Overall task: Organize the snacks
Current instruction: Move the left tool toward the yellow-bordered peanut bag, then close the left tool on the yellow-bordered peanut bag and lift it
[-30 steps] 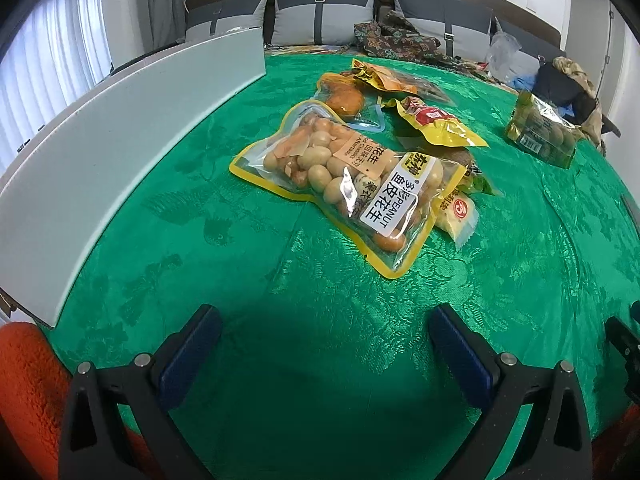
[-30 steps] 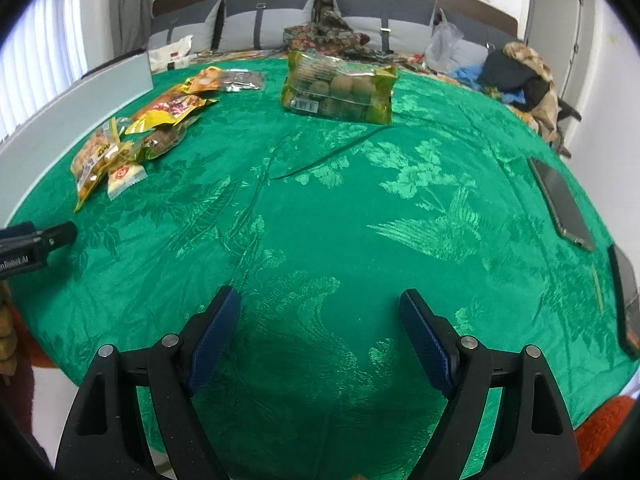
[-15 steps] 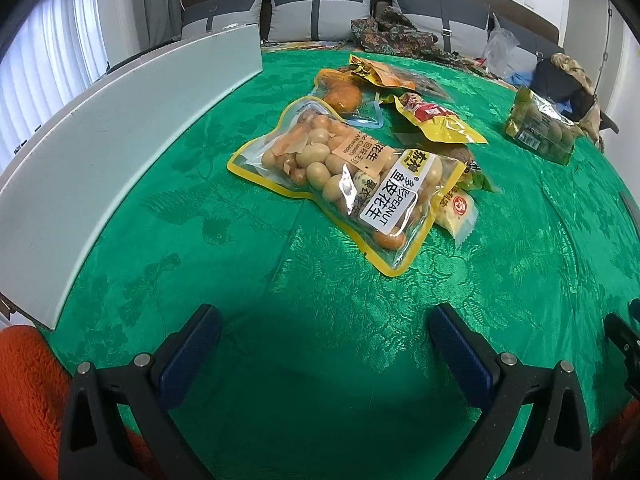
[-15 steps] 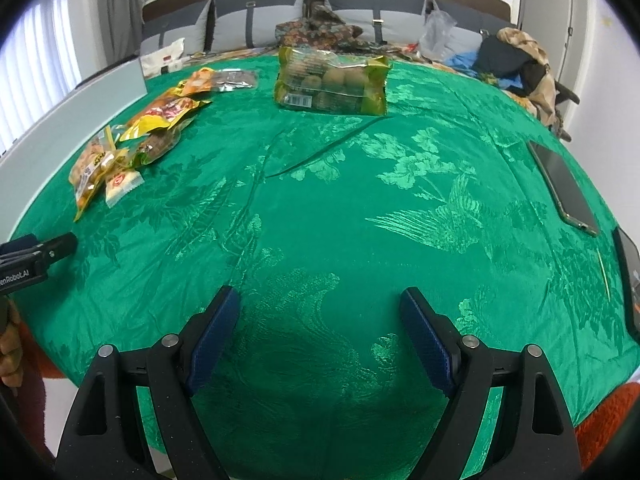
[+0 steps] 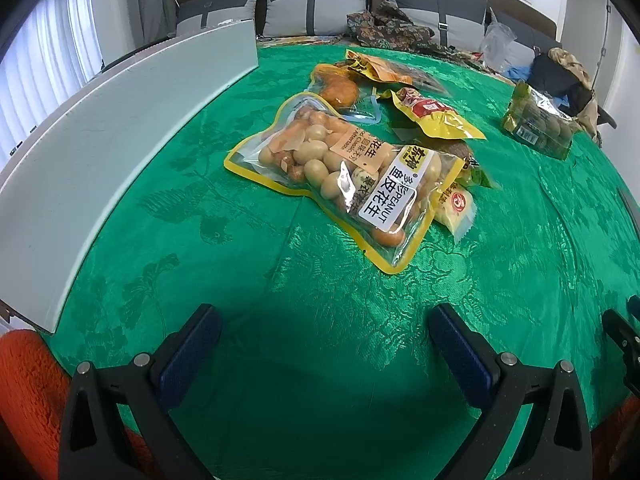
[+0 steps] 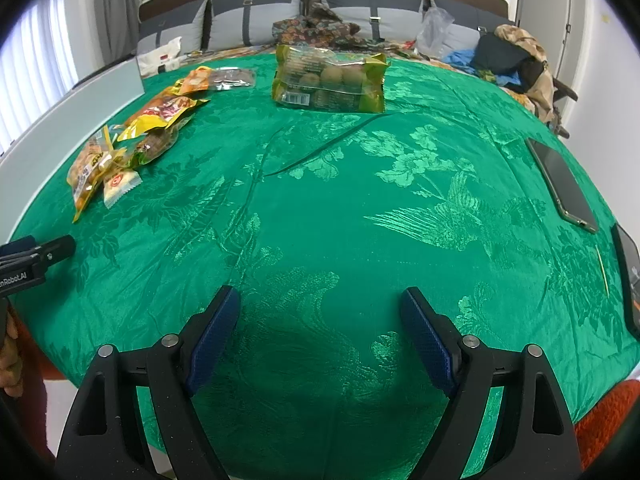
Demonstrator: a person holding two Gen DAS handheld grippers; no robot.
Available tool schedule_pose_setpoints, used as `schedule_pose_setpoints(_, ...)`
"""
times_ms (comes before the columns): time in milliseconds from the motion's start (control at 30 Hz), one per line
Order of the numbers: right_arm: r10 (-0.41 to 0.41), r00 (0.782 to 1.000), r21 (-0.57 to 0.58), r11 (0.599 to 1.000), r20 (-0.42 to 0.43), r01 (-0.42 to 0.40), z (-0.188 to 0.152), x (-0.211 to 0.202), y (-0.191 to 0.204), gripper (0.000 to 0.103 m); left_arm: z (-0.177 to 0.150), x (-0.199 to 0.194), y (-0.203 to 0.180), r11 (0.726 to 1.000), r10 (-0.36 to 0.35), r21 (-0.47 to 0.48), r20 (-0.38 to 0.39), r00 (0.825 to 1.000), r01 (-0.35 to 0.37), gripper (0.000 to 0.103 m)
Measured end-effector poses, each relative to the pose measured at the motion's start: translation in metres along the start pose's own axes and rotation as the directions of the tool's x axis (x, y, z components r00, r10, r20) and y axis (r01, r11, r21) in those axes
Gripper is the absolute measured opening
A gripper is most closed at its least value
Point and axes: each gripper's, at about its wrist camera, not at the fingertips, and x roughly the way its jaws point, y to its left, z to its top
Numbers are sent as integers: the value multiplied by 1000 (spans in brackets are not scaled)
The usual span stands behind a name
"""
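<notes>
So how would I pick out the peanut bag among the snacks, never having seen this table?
Start at the green tablecloth and the long white box along its left edge. The snack cluster lies beside it, and the peanut bag is its nearest and largest pack: clear with a yellow border, round nuts showing, a white label reading PEANUT.

Left gripper (image 5: 320,336): black frame, blue textured pads (image 5: 188,354) on the jaws, round silver screws (image 5: 142,359) at the joints.
Right gripper (image 6: 320,320): the same black frame, blue pads (image 6: 212,334), silver screws (image 6: 469,341).
Marking: white lettering (image 6: 12,278) is printed on the left gripper's side.
</notes>
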Motion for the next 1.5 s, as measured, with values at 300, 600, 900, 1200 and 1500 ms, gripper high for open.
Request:
schedule_pose_setpoints(300, -2, 1000, 1, 1000, 5, 2, 0, 0, 0, 86, 7, -2, 9, 997, -81, -10, -81, 993, 80, 103)
schedule_pose_setpoints(600, -9, 1000, 6, 1000, 17, 9, -1, 1, 1, 86, 96, 16, 29, 950, -198, -265, -108, 974, 164, 103)
schedule_pose_setpoints(900, 0, 1000, 0, 1000, 7, 0, -1, 0, 1, 86, 101, 48, 45, 977, -47, -213, -197, 979, 4, 103)
schedule_pose_setpoints(1200, 0, 1000, 2, 1000, 5, 0, -1, 0, 1, 86, 86, 39, 65, 995, -41, -99, -276, 960, 15, 102)
schedule_pose_setpoints(1500, 0, 1000, 1, 1000, 8, 0, -1, 1, 1, 86, 63, 39, 53, 991, 31, -112, -327, 944, -72, 103)
